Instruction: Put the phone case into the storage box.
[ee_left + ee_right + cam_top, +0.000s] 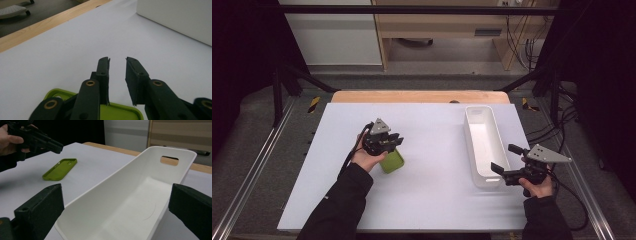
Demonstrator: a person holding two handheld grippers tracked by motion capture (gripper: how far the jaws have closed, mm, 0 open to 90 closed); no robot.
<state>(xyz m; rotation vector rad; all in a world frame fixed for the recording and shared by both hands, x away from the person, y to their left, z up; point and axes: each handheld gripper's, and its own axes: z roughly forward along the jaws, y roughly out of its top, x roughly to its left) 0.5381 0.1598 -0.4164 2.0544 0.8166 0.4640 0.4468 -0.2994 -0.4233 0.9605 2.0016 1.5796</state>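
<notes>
left claw [398,141] – narrow gap, empty, over green case [392,162] | right claw [503,160] – wide open, empty, astride white bin [473,120] end | bench [432,200]

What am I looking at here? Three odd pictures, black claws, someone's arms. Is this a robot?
No robot: a person holds a two-jaw gripper in each hand. One picture looks down from above the table; the other two come from cameras riding on each gripper. On the table lie a green phone case and a long white bin. The left gripper hangs just above the case, its jaws narrowed with nothing between them. The right gripper is open at the bin's near end. Nothing is held.
</notes>
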